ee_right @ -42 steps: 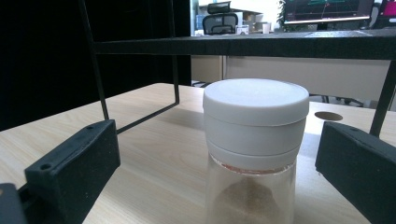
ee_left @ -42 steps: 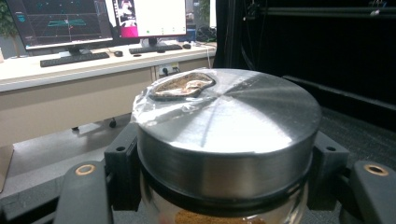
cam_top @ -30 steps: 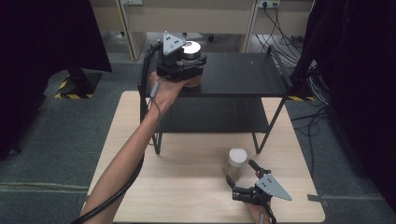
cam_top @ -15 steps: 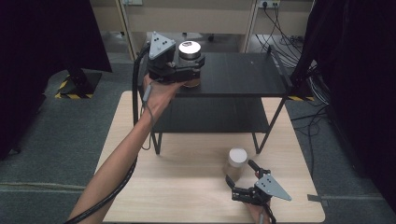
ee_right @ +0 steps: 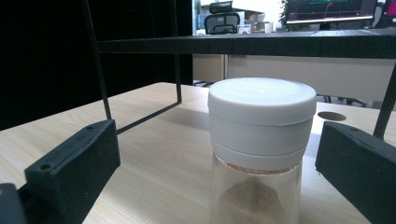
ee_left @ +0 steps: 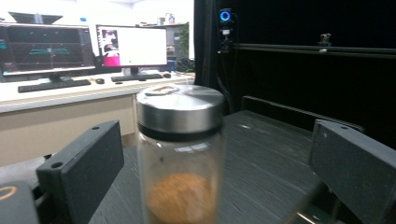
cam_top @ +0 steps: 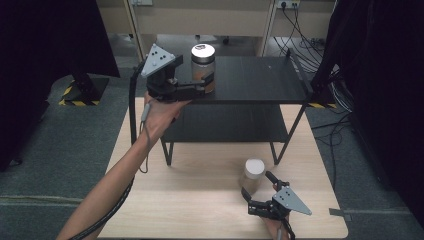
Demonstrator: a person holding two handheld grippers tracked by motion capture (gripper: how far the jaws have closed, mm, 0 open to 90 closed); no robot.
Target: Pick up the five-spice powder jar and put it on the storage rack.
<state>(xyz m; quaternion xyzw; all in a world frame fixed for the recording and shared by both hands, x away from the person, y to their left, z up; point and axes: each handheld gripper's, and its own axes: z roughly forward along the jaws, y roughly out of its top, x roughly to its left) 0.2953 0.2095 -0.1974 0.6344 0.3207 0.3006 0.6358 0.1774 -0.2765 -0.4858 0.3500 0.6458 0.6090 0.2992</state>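
Now the left tongs have opened, freeing the steel-lidded jar.

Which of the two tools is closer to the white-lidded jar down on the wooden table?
Right. The right tool sits open around the white-lidded jar; the left tool is up on the black shelf.

Bare forearms; black grippers with grey 3-cornered plates, black cables.
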